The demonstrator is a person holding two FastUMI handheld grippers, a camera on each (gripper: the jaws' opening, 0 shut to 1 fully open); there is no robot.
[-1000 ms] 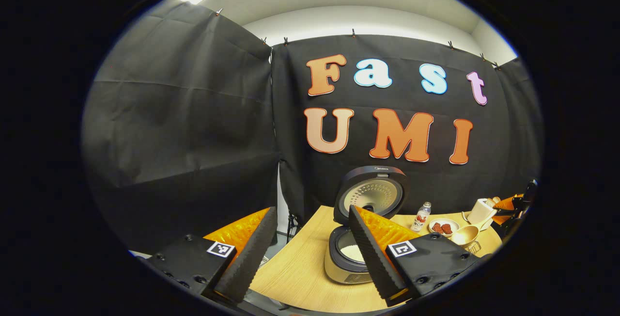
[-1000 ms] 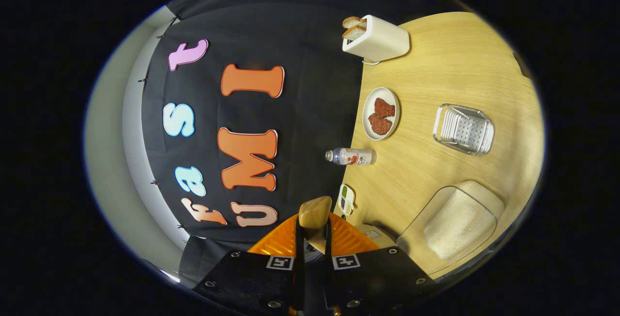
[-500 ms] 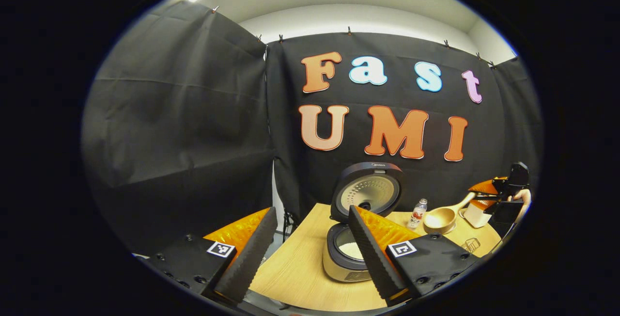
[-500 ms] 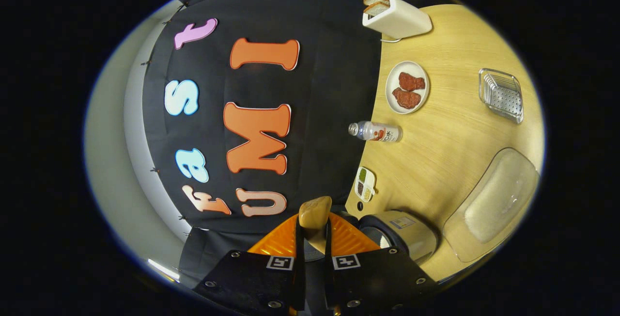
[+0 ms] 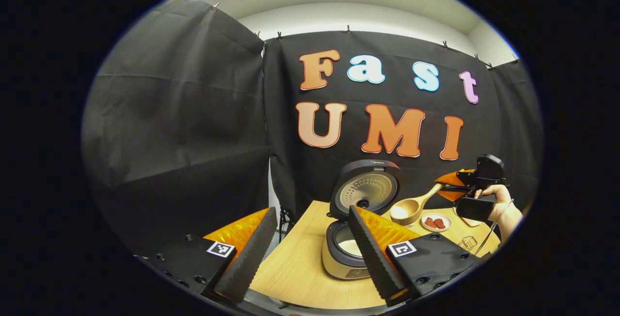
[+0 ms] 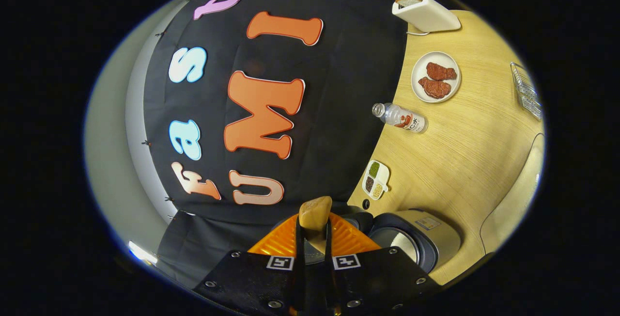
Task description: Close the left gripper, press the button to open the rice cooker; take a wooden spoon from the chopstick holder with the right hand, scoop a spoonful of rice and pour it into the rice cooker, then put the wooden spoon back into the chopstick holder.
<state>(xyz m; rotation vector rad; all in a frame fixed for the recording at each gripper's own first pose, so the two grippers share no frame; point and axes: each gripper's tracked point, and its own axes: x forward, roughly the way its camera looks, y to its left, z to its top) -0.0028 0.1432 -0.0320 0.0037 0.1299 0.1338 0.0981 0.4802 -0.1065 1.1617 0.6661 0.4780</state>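
left gripper (image 5: 310, 253) held low at the near table edge, fingers spread wide, nothing between them. past its right finger the rice cooker (image 5: 345, 253) sits on the wooden table (image 5: 295, 277), lid (image 5: 365, 191) swung up and standing open, white rice visible in the pot. in the left gripper view the right gripper (image 5: 448, 187) is up in the air to the right of the cooker, a hand (image 5: 499, 199) around its grip, fingers pinched together on the handle of the wooden spoon (image 5: 411, 207); spoon bowl hangs just right of the raised lid, above the table. right gripper view: spoon handle (image 6: 315, 216) clamped between the closed fingers, view rolled sideways, cooker body (image 6: 419, 238) low right. farther off on the table: plate with red pieces (image 6: 436, 77), bottle (image 6: 399, 117), small divided dish (image 6: 376, 180), toaster (image 6: 426, 10).
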